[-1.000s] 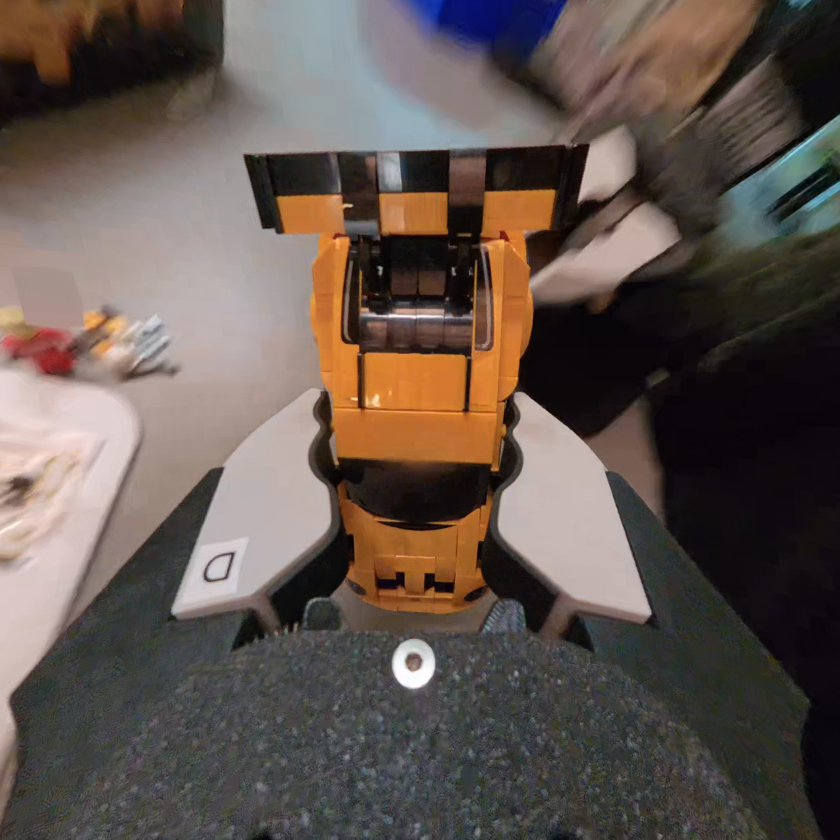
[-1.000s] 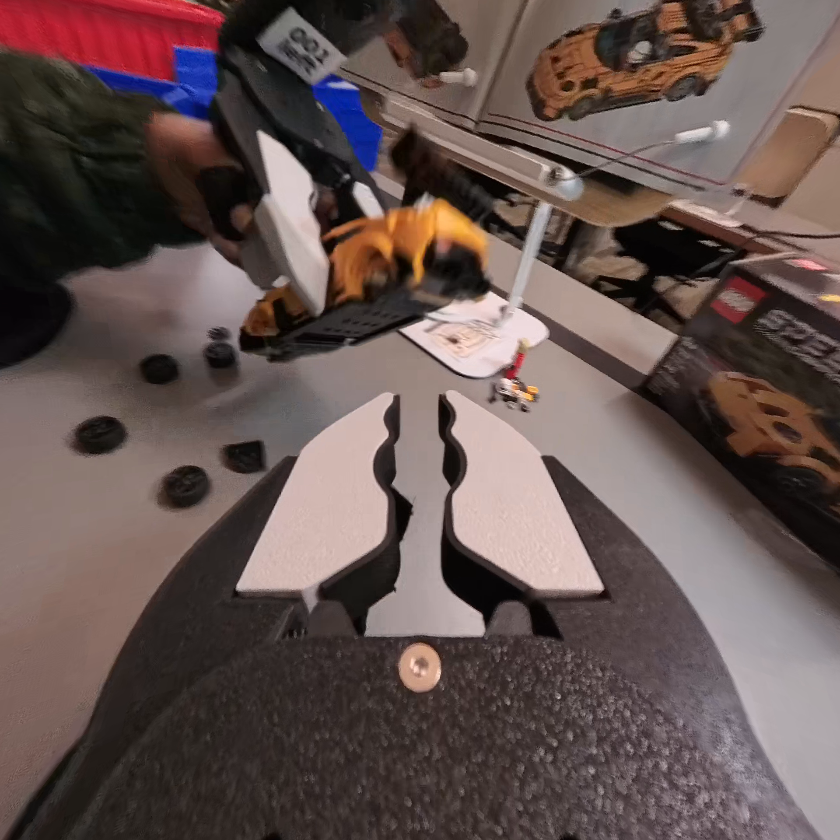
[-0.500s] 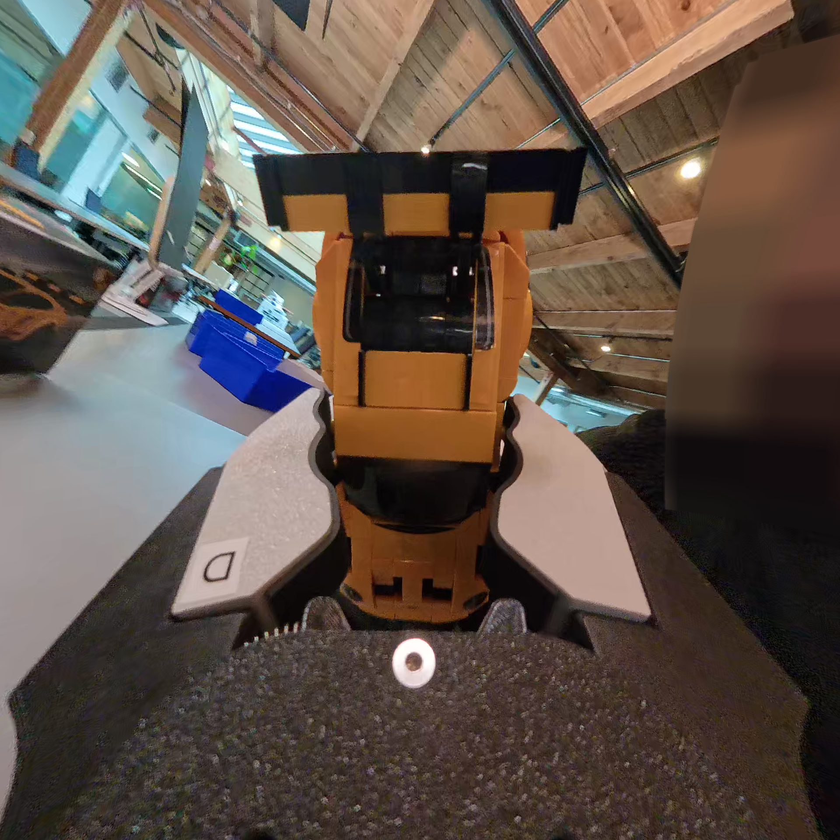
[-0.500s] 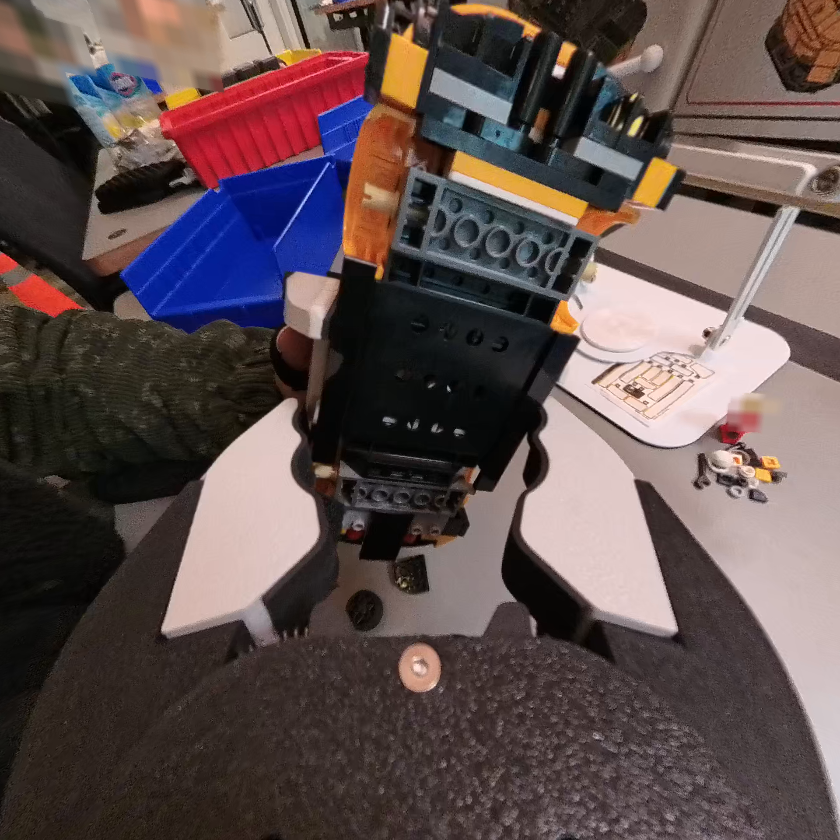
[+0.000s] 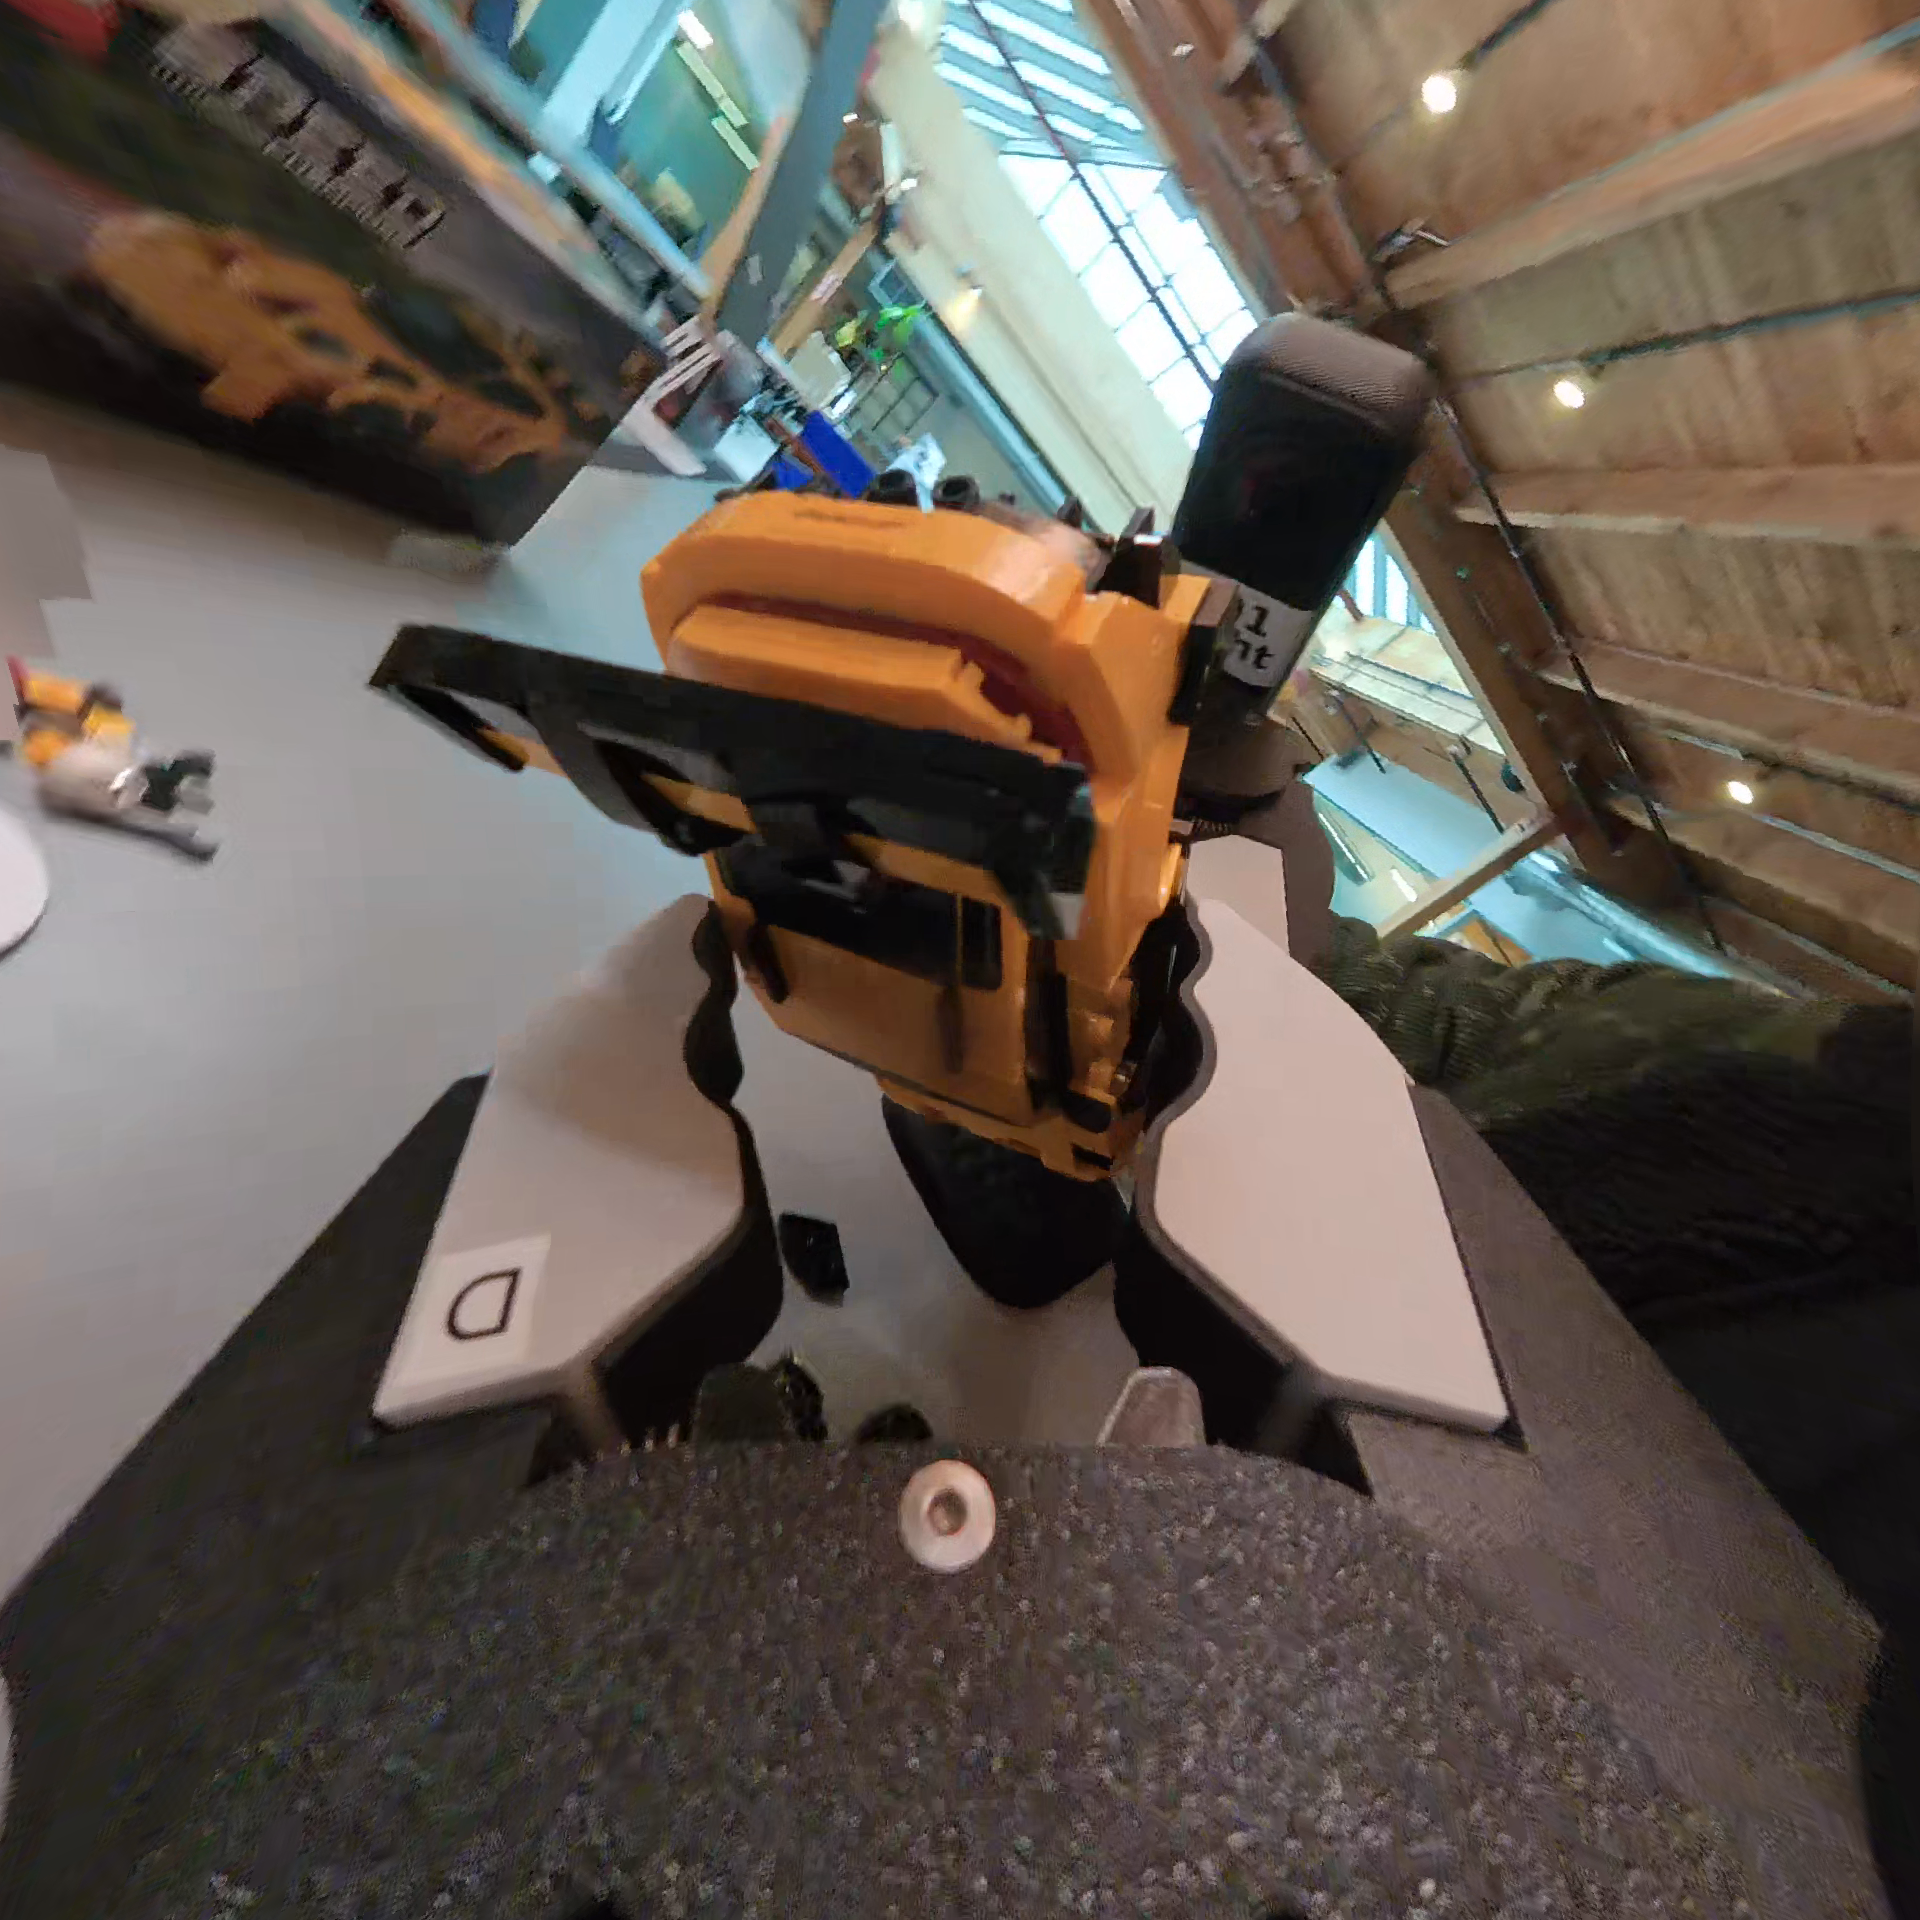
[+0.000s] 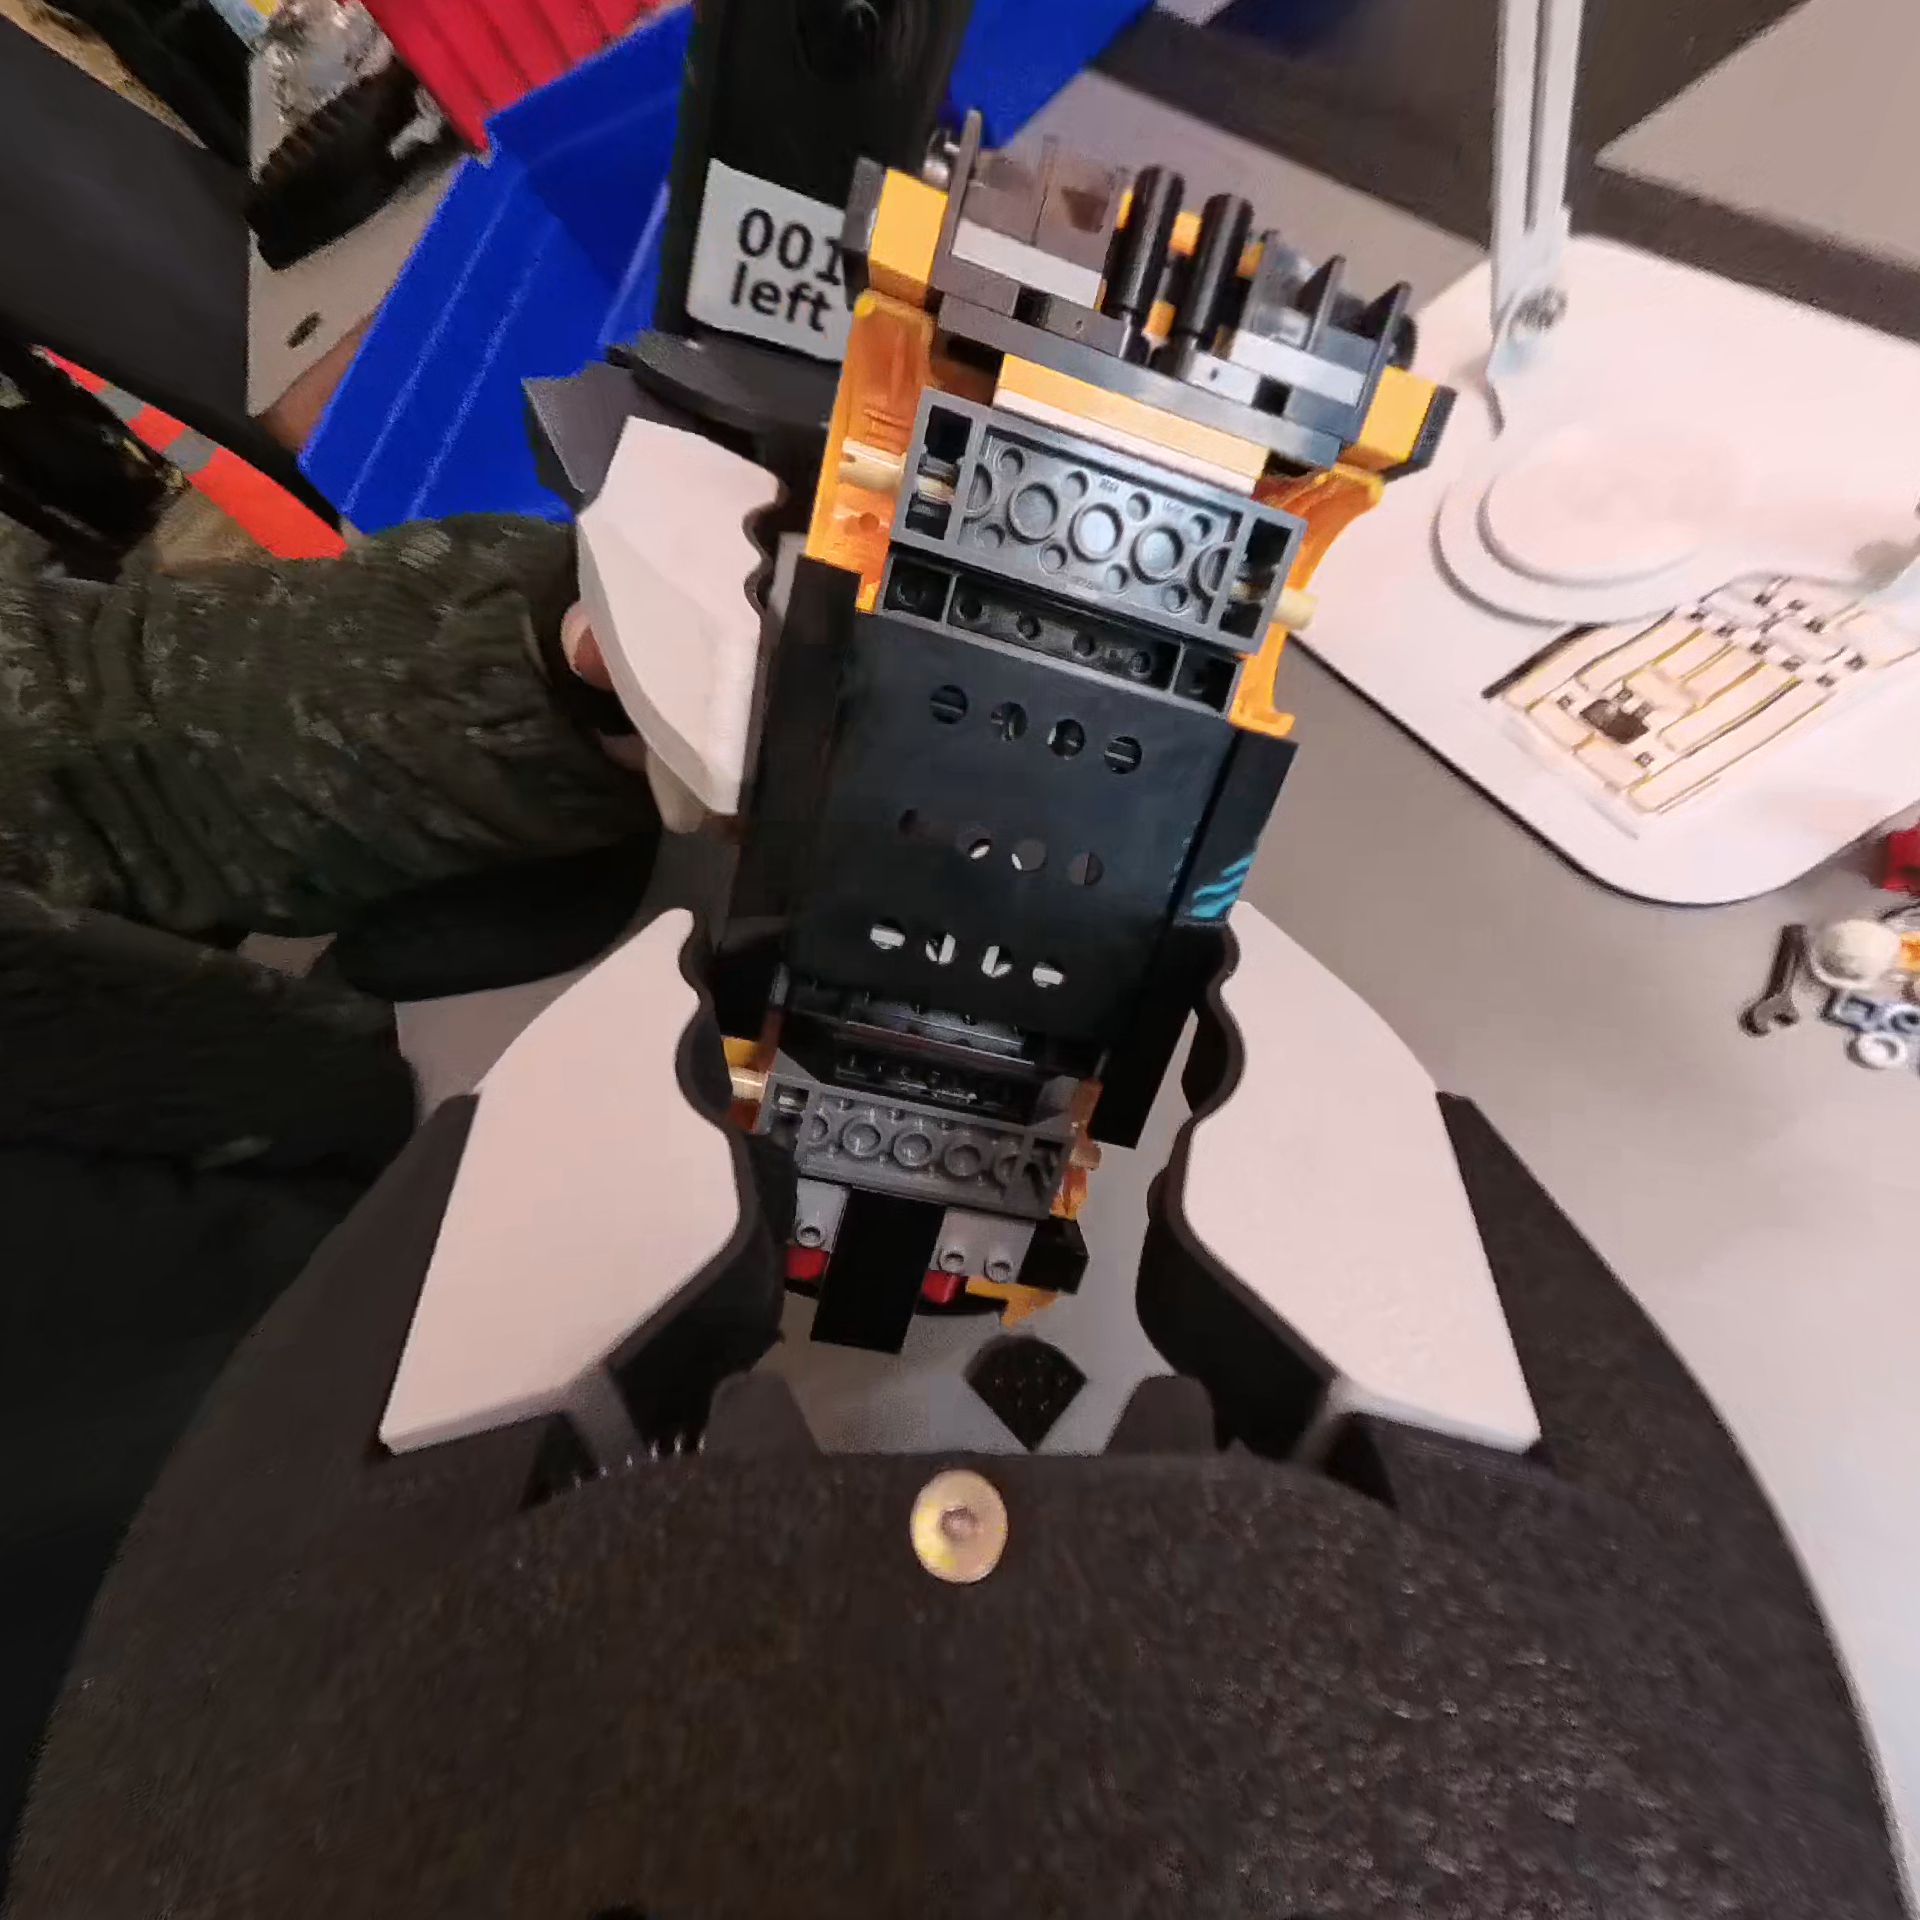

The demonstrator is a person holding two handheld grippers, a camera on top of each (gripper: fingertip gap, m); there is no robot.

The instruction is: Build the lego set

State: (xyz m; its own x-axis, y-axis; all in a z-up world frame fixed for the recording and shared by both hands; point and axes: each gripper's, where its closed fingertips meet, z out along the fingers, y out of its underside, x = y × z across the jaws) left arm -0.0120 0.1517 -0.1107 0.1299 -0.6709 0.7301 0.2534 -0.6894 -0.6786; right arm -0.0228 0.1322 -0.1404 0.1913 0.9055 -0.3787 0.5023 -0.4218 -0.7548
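Contents of the blue plastic bin [image 6: 499, 343] could not be told. The orange-and-black brick-built car [image 6: 1023, 727] was gripped underside-up by the right gripper [image 6: 961, 1049]; the left gripper [image 5: 951, 1023] stood released around it.

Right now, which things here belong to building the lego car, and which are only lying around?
Belong to the job:
- orange lego car, between the fingers of both grippers
- left gripper
- right gripper
- small loose parts on the grey table

Just lying about:
- blue bin
- red bin
- white lamp base
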